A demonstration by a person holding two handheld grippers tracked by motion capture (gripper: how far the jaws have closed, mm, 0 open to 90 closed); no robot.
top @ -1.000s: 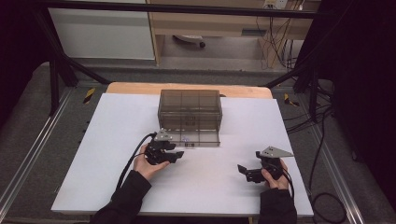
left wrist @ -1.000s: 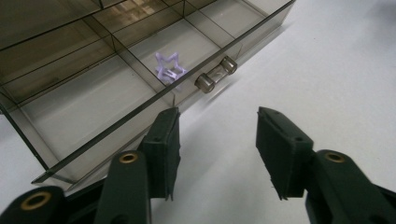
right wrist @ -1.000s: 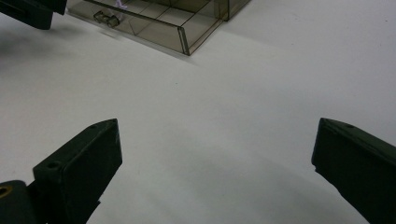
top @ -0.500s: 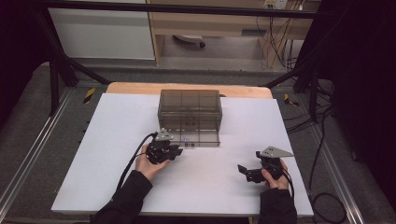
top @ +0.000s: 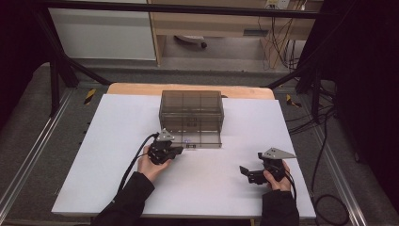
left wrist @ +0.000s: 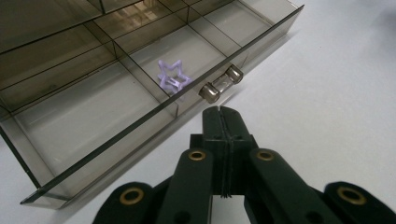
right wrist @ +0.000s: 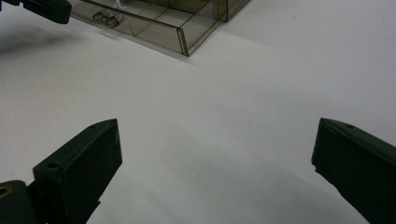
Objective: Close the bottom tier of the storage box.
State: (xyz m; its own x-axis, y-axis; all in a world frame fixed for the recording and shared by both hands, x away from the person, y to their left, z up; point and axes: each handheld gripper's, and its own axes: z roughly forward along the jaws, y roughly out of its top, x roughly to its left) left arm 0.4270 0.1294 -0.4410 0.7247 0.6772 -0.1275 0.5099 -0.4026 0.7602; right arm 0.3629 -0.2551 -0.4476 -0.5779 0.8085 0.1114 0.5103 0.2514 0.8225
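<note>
The drawer [left wrist: 140,84] of the smoky plastic cabinet [top: 191,110] stands pulled out toward the person, and the left gripper [left wrist: 223,116] sits just before its front wall, jaws pressed together with nothing between them; the tips point at the small clear handle [left wrist: 221,83] on that wall, close to it but apart from it as far as I can see. Inside the drawer, in a compartment just behind the handle, lies a little lilac star [left wrist: 172,78]; the drawer's front wall stands between it and the jaws. The cabinet rests toward the far side of the white table [top: 117,122]. The left hand [top: 151,162] holds its gripper low over the table, aimed forward and slightly right; its black cable [top: 134,157] loops back along the sleeve. The right gripper [right wrist: 215,154] is well apart to the right, near the table's front edge, jaws spread wide over bare table, pointing leftward; the right hand [top: 277,176] holds it from behind.
</note>
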